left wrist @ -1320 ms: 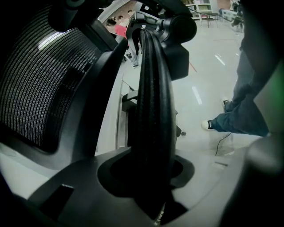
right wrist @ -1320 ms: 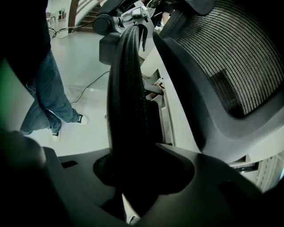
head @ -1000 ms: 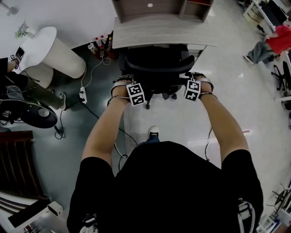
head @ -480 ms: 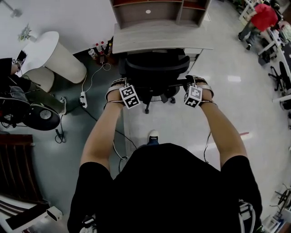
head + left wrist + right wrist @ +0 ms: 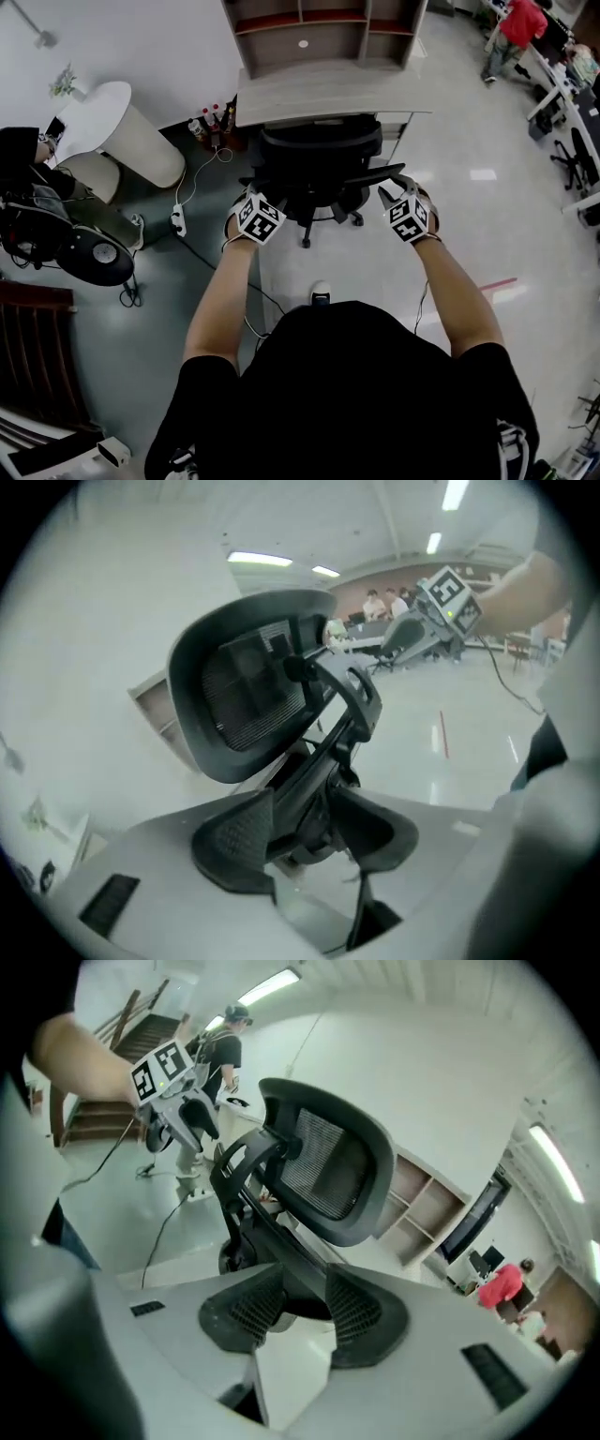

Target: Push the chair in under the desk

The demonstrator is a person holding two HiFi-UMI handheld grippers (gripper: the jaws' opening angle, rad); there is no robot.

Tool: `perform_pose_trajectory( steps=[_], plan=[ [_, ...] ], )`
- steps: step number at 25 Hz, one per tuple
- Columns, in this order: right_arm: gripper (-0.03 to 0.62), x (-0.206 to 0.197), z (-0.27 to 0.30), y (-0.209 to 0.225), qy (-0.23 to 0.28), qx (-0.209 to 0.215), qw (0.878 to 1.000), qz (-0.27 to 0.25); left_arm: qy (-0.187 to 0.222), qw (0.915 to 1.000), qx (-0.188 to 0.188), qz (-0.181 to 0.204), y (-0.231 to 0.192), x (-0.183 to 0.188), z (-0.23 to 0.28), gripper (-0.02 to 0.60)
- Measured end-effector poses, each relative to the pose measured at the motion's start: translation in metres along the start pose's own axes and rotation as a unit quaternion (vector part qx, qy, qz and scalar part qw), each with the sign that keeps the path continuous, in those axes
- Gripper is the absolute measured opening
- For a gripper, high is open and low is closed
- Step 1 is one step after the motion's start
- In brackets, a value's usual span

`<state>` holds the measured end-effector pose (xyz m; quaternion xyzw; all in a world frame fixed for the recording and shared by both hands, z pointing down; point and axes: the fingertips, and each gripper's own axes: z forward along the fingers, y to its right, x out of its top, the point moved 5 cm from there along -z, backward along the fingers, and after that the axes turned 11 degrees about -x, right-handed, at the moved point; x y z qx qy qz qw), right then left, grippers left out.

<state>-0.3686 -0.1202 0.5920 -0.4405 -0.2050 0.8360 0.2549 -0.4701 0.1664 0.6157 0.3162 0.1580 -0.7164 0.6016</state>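
- 2 grippers show in the head view. The left gripper (image 5: 251,199) and right gripper (image 5: 397,197) hang close behind the armrests of the chair (image 5: 319,155). It is a black chair with a mesh back, and its seat is tucked under the pale wood-grain surface (image 5: 328,94). Its wheels stand on the glossy floor (image 5: 375,267). 1 second ago both grippers sat against the chair's sides. Now they are drawn back, with their marker cubes rolled.
- Left gripper view: the ribbed black pads (image 5: 230,841) stand apart, released, and the jaws have just been opening. Nothing is pressed between them. The chair's rounded mesh back (image 5: 253,696) and curved spine show beyond the gap.
- Right gripper view: the jaws have just been closing, yet the ribbed pads (image 5: 352,1312) are apart and grip nothing. The chair's black strut runs past the gap. Boxy open shelves (image 5: 422,1206) stand behind.
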Motion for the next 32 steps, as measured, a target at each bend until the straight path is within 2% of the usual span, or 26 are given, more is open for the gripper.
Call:
perform_pose_trajectory(
  steps=[2,6,11,14,16,23,32],
  plan=[
    [0.133,0.0,-0.011,-0.001,0.005,0.001,0.999,0.031,0.031,0.999,-0.002,-0.032,0.011,0.0,-0.007,0.201],
    [0.12,0.001,-0.033,-0.003,0.02,0.005,0.997,0.08,0.086,0.9938,0.002,-0.07,0.027,0.0,-0.018,0.201],
    [0.073,-0.004,-0.052,-0.008,0.033,0.022,0.986,0.162,0.135,0.9858,0.011,-0.1,0.044,0.007,-0.043,0.19],
    [0.054,-0.005,-0.059,-0.008,0.043,0.018,0.982,0.182,0.16,0.981,0.012,-0.109,0.052,0.007,-0.052,0.164],
    [0.048,-0.007,-0.063,-0.01,0.046,0.017,0.98,0.194,0.175,0.9778,0.012,-0.116,0.058,0.006,-0.056,0.126],
    [0.003,-0.014,-0.077,-0.004,0.061,0.011,0.971,0.23,0.191,0.9731,0.01,-0.129,0.078,0.005,-0.063,0.087],
    [-0.003,-0.019,-0.092,0.005,0.076,0.016,0.962,0.26,0.19,0.9724,0.015,-0.135,0.09,0.01,-0.065,0.071]
  ],
)
